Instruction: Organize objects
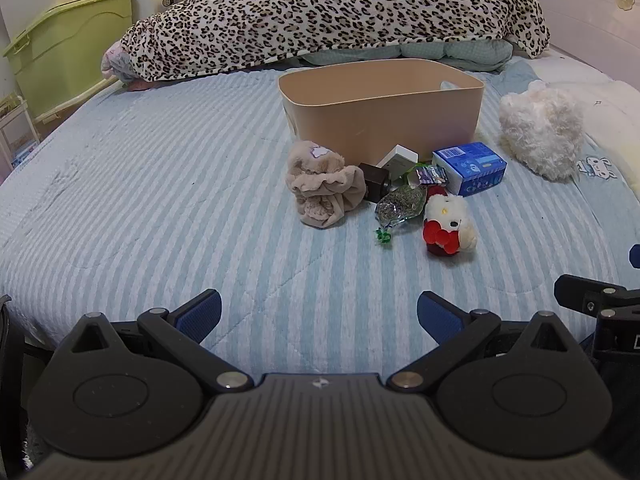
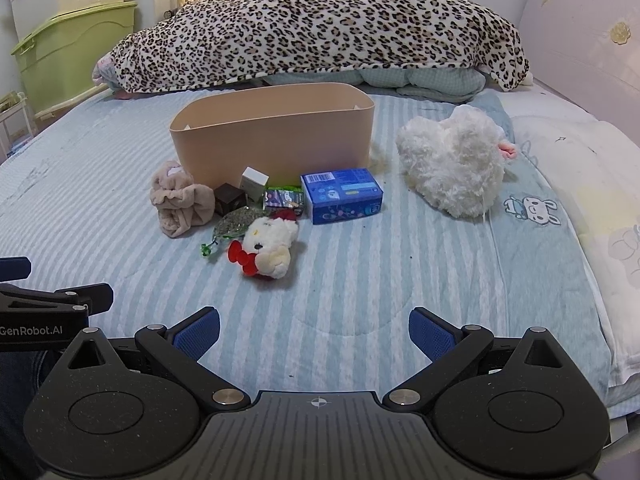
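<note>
The inside of the beige plastic bin [image 1: 380, 108] is hidden from both wrist views – only its smooth rounded walls, its rim and a handle cut-out show. Just in front of it a small heap of things overlaps, so the dark brown cube [image 1: 374, 182] and the white carton [image 1: 398, 159] are half covered, and the print on the crinkly little packet [image 2: 283, 198] is too small to read. The clear pouch of dried herbs [image 1: 400, 205] trails a green ribbon toward the near side.

Both claws hang low over the near part of the blue-and-white striped quilt [image 1: 160, 200], well short of the heap. The left gripper [image 1: 319, 314] is spread wide with nothing between its ribbed blue pads; the right gripper [image 2: 314, 330] is likewise spread and bare. The nearest item to either is the white plush kitten [image 2: 270, 248] with red bows, lying on its side. Left of the heap sits a rumpled tan fleece bundle [image 1: 324, 190]; to the right, a glossy blue box [image 2: 342, 195], and further right a shaggy white plush [image 2: 452, 164] – fluffy, shapeless. A leopard-print blanket [image 2: 320, 28] is mounded behind the bin.
</note>
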